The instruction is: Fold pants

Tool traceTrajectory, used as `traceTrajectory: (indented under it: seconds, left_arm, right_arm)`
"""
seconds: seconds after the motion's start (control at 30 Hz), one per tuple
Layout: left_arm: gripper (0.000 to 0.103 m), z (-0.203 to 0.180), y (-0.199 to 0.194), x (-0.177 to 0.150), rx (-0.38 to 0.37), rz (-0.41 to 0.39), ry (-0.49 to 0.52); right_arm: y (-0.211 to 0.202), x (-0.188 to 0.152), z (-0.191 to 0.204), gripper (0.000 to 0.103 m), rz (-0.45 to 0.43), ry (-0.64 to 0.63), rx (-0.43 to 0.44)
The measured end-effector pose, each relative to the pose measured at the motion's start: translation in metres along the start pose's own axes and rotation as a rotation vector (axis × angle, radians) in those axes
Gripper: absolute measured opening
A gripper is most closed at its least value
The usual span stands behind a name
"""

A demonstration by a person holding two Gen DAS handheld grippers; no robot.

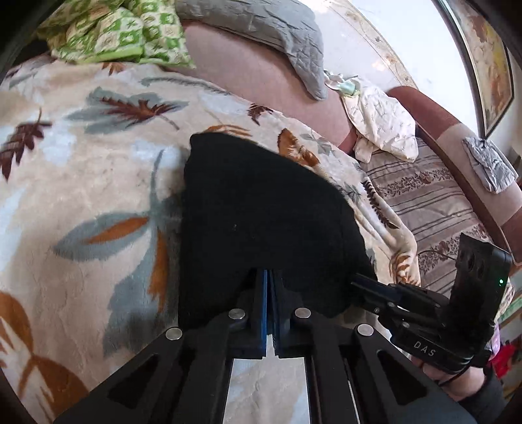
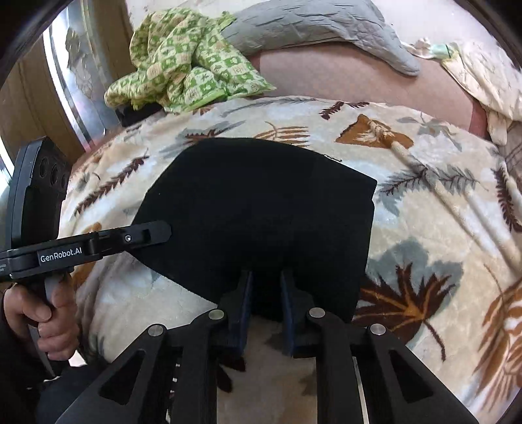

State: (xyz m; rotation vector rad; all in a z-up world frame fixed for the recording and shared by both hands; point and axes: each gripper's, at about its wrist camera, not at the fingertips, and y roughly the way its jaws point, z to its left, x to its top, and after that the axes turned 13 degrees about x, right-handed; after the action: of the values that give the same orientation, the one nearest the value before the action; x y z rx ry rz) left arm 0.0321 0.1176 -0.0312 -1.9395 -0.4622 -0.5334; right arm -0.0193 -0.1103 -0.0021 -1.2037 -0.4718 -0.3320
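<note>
- Left gripper (image 1: 270,280): blue pads pressed together at the near edge of the black pants (image 1: 261,208). Whether any cloth lies pinched between them cannot be told; the fabric is too dark.
- Right gripper (image 2: 265,283): jaws part-closed with a gap between the pads, the pants' near hem running into that gap. A firm hold cannot be confirmed.
- Pants: already a compact dark bundle, lying flat on the leaf-print blanket (image 2: 424,228); from the right wrist view it fills the centre, with a square corner at 2 o'clock.
- Step judged in hand: taking the near edge for a last fold away from the person.
- To do it well: seat both pads on all layers of the hem, lift both corners evenly, and carry them toward 12 o'clock so edges meet squarely.
- Risk: only the top layer caught, so the bundle opens.
- Surroundings: green checked cloth (image 2: 182,62) at 11 o'clock and grey quilted pillow (image 2: 313,29) at 12 o'clock, well apart from the pants.
</note>
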Motion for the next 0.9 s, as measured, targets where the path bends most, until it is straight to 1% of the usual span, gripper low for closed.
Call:
traceTrajectory:
  seconds: [0.03, 0.07, 0.1, 0.13, 0.2, 0.27, 0.3, 0.33, 0.4, 0.43, 0.47, 0.5, 0.57, 0.63, 0.67, 0.73, 0.8, 0.83, 0.87, 0.9]
  left_arm:
    - [0.004, -0.005, -0.001, 0.008, -0.01, -0.01, 0.015]
    - [0.007, -0.012, -0.004, 0.02, -0.02, -0.026, 0.021]
    - [0.008, -0.013, -0.006, 0.027, -0.03, -0.043, 0.025]
    - [0.011, -0.013, -0.009, 0.036, -0.037, -0.065, 0.028]
    - [0.014, -0.011, -0.01, 0.055, -0.011, -0.103, 0.028]
    - [0.014, -0.011, -0.002, 0.073, 0.006, -0.114, 0.013]
    - [0.014, -0.013, 0.006, 0.08, 0.008, -0.105, 0.005]
    - [0.014, -0.014, 0.015, 0.085, 0.016, -0.085, 0.001]
    - [0.014, -0.018, 0.048, 0.088, 0.085, -0.005, 0.016]
    - [0.014, -0.019, 0.068, 0.087, 0.132, 0.049, 0.013]
    - [0.014, -0.018, 0.081, 0.084, 0.157, 0.061, 0.01]
    - [0.014, -0.02, 0.084, 0.082, 0.158, 0.041, 0.018]
    - [0.014, -0.026, 0.087, 0.081, 0.187, 0.035, 0.037]
    - [0.014, -0.029, 0.089, 0.081, 0.205, 0.038, 0.049]
    - [0.014, -0.029, 0.089, 0.082, 0.205, 0.039, 0.045]
    - [0.014, -0.032, 0.086, 0.084, 0.197, 0.043, 0.036]
    - [0.014, -0.032, 0.072, 0.088, 0.186, 0.043, 0.022]
    - [0.014, -0.031, 0.061, 0.087, 0.188, 0.041, 0.021]
    - [0.019, -0.032, 0.048, 0.084, 0.2, 0.029, 0.023]
    - [0.025, -0.034, 0.037, 0.08, 0.214, 0.017, 0.028]
  right_arm:
    - [-0.006, 0.002, -0.004, 0.015, -0.02, 0.031, 0.037]
    - [-0.015, 0.004, -0.009, 0.015, -0.059, 0.066, 0.08]
    - [-0.026, 0.007, -0.014, 0.017, -0.113, 0.091, 0.1]
    - [-0.036, 0.012, -0.02, 0.021, -0.176, 0.103, 0.091]
    - [-0.044, 0.024, -0.028, 0.022, -0.241, 0.092, 0.038]
    - [-0.041, 0.038, -0.034, 0.022, -0.278, 0.076, -0.021]
    - [-0.036, 0.044, -0.038, 0.022, -0.293, 0.078, -0.018]
    - [-0.031, 0.048, -0.039, 0.022, -0.297, 0.078, -0.007]
    - [-0.013, 0.057, -0.04, 0.021, -0.264, 0.057, -0.004]
    - [0.0, 0.058, -0.04, 0.018, -0.225, 0.046, -0.011]
    - [0.018, 0.059, -0.044, 0.016, -0.152, 0.055, -0.036]
    - [0.037, 0.054, -0.054, 0.016, -0.067, 0.091, -0.058]
    - [0.036, 0.052, -0.063, 0.016, -0.101, 0.152, -0.026]
    - [0.037, 0.053, -0.06, 0.016, -0.097, 0.142, -0.042]
    - [0.038, 0.052, -0.057, 0.017, -0.1, 0.13, -0.054]
    - [0.033, 0.051, -0.054, 0.018, -0.117, 0.124, -0.048]
    - [0.015, 0.049, -0.052, 0.019, -0.163, 0.141, -0.03]
    - [0.004, 0.046, -0.051, 0.022, -0.187, 0.146, -0.031]
    - [-0.009, 0.042, -0.048, 0.026, -0.211, 0.15, -0.039]
    - [-0.022, 0.039, -0.046, 0.034, -0.23, 0.155, -0.045]
